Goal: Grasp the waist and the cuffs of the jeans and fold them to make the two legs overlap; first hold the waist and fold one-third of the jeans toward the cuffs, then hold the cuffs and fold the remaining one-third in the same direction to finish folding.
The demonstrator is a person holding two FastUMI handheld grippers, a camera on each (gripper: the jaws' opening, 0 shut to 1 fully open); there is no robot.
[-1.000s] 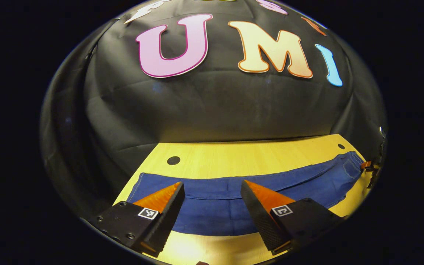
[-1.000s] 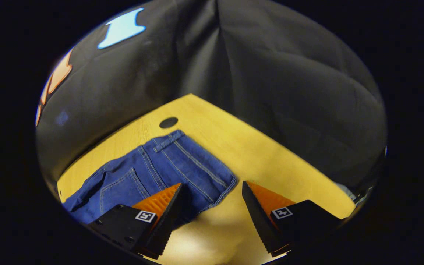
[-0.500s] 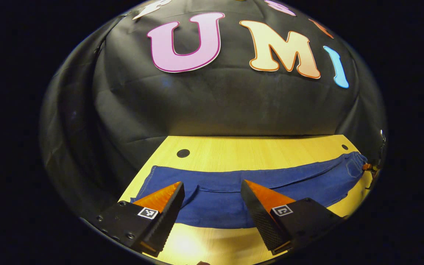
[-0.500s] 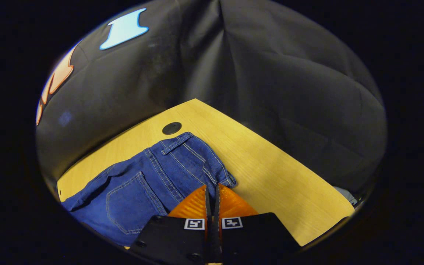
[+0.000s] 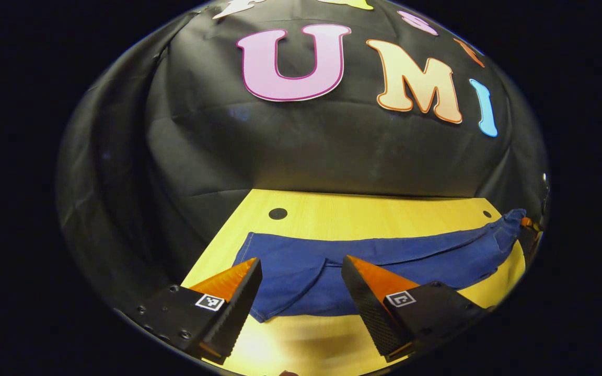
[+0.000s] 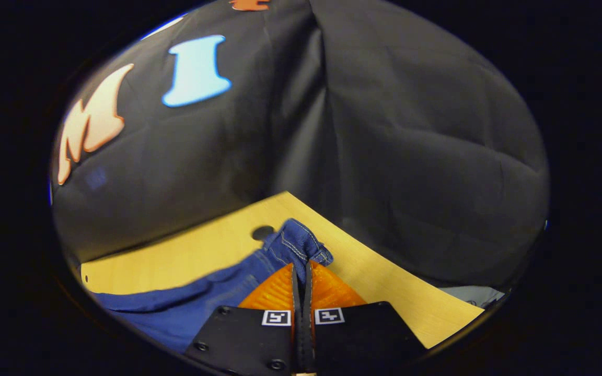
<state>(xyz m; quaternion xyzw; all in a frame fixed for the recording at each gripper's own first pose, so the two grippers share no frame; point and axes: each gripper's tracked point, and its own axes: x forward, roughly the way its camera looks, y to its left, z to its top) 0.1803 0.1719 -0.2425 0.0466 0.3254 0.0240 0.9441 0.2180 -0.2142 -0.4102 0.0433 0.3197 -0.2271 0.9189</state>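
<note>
The jeans (image 5: 379, 261) lie stretched along the bench (image 5: 363, 214), parallel to its far edge, cuffs (image 5: 259, 282) toward its left end and waist (image 6: 301, 245) at its right end near the far right corner. My right gripper (image 6: 301, 274) is clenched on the waist hem, lifting the denim bunched above the wood beside a dark round hole (image 6: 260, 232). My left gripper (image 5: 301, 279) is released, jaws wide apart, hovering over the cuffs near the bench's front edge, not touching them.
</note>
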